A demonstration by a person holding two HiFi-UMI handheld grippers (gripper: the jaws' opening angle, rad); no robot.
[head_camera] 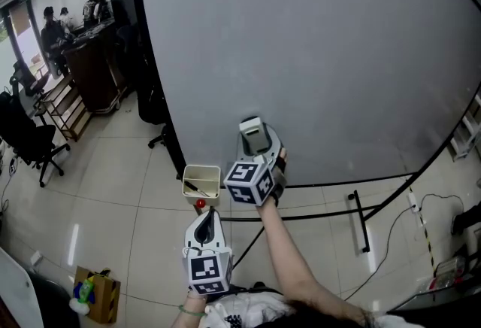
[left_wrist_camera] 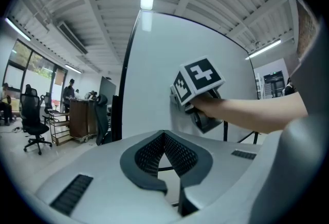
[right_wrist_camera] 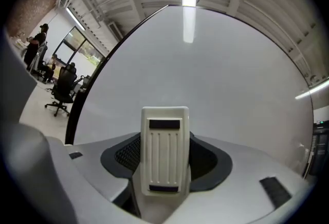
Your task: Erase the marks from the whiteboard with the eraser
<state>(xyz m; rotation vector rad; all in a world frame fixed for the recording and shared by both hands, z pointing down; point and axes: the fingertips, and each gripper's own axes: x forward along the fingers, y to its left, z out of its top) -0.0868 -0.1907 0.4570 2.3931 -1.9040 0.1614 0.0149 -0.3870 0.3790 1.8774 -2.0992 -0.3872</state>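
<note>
Two tongs in play: our left tongs hang low, closed on nothing, while our right tongs clamp the eraser upright, low on the whiteboard. We see no marks nearby, so we risk wiping clean board; uneven pressure could twist the eraser loose.

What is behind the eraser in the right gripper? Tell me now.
Behind the eraser stands the whiteboard, with no marks visible around it. The patch straight behind the eraser is covered, so marks there cannot be ruled out.
</note>
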